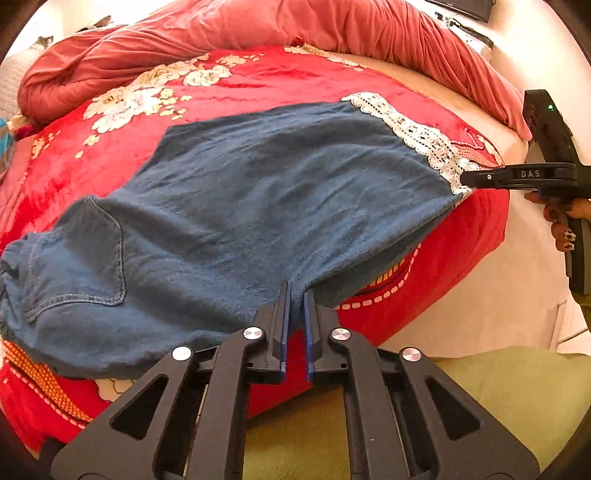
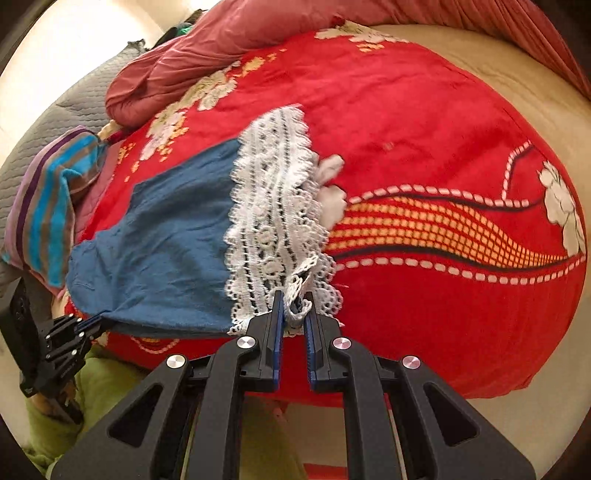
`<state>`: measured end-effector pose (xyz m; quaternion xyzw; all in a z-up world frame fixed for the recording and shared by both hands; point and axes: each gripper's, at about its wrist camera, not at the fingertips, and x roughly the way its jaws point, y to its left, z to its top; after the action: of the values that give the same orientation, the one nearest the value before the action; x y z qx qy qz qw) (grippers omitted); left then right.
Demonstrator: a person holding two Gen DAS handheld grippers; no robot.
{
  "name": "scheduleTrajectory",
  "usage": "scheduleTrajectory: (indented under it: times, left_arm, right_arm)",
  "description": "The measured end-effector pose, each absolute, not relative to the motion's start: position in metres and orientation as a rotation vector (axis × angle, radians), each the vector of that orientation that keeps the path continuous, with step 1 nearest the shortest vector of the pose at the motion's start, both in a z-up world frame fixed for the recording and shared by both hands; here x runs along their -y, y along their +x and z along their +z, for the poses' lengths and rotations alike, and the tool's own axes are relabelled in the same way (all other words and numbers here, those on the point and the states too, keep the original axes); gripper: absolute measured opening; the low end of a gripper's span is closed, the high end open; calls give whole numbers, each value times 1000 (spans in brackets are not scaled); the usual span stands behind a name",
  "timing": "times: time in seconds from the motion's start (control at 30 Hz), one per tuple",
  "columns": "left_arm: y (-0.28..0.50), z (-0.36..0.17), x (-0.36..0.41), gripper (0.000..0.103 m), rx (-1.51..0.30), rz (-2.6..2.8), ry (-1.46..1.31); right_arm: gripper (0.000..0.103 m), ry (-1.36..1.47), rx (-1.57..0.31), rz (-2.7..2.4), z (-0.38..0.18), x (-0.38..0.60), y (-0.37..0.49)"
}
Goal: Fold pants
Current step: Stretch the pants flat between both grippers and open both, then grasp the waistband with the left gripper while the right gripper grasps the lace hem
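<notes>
Blue denim pants [image 1: 258, 192] with a white lace hem [image 1: 413, 133] lie spread across a red floral blanket [image 1: 258, 81] on a bed, back pocket [image 1: 81, 258] at the left. My left gripper [image 1: 297, 291] is shut on the pants' near edge at the middle. My right gripper [image 2: 294, 302] is shut on the near corner of the lace hem [image 2: 273, 206]. The right gripper also shows in the left wrist view [image 1: 469, 179] at the hem's corner. The left gripper shows in the right wrist view [image 2: 92, 323] pinching the blue fabric [image 2: 162, 240].
A pink quilt [image 1: 258, 26] is bunched along the far side of the bed. A striped cloth [image 2: 48, 221] and grey pad [image 2: 74, 99] lie at the left. Bare cream mattress [image 2: 480, 66] lies right of the blanket. Green fabric [image 1: 498, 398] is near me.
</notes>
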<state>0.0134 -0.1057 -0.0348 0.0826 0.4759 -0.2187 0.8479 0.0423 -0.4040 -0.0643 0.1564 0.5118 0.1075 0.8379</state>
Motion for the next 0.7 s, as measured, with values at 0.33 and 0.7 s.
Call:
scheduleTrajectory:
  times: [0.33,0.7]
  left_arm:
    - [-9,20,43,46,-843,-350,39]
    - [36,-10,-75,77,-898,188,-244]
  right_arm:
    - [49,14,-861,201,-19,379,28]
    - [52,-95,-948,415,-50,312,50]
